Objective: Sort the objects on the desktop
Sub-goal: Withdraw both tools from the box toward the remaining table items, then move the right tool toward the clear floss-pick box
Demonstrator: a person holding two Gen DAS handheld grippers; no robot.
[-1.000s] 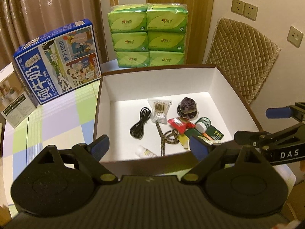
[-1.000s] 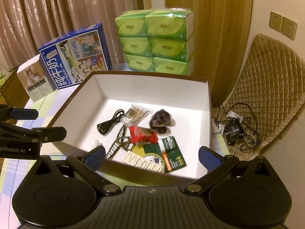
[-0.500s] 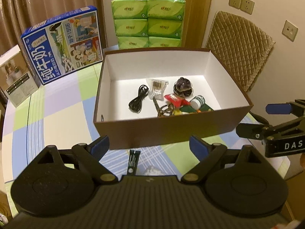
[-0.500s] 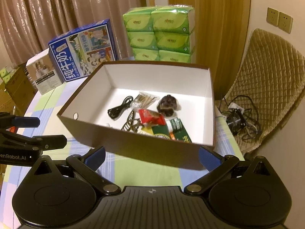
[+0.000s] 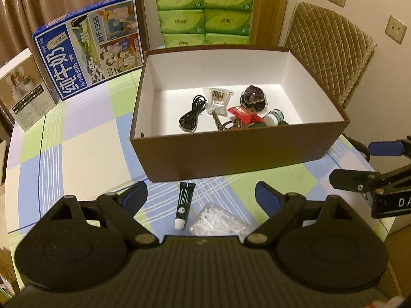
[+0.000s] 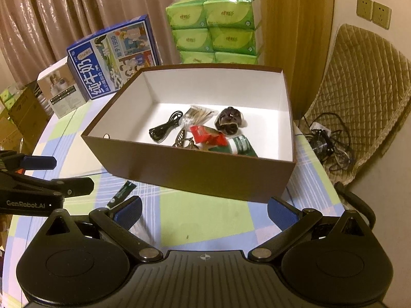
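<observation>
Grippers at the near edge, both with jaws spread wide and nothing between them. Left gripper (image 5: 200, 196) hangs above the checked tablecloth (image 5: 77, 154); directly ahead, between its blue pads (image 5: 134, 196), a dark green tube (image 5: 184, 204) lies lengthwise, white cap nearest, with a clear bag of white picks (image 5: 218, 219) just beside it at 4 o'clock. Neither touches the pads. Right gripper (image 6: 204, 210) hovers over bare cloth; the same tube (image 6: 122, 194) lies at its 10 o'clock, just beyond the left pad. Farther, at 12 o'clock, a brown box (image 5: 231, 151) with white lining holds a black cable (image 5: 192, 114), a bag of cotton swabs (image 5: 217, 100), a red packet (image 5: 244, 113), a dark scrunchie (image 5: 254, 98), a small white-capped bottle (image 5: 274, 116) and a patterned hair clip (image 6: 183, 138). Farthest, a blue milk carton (image 5: 90, 46) at 11 o'clock and stacked green tissue packs (image 5: 203, 10) at 12.
</observation>
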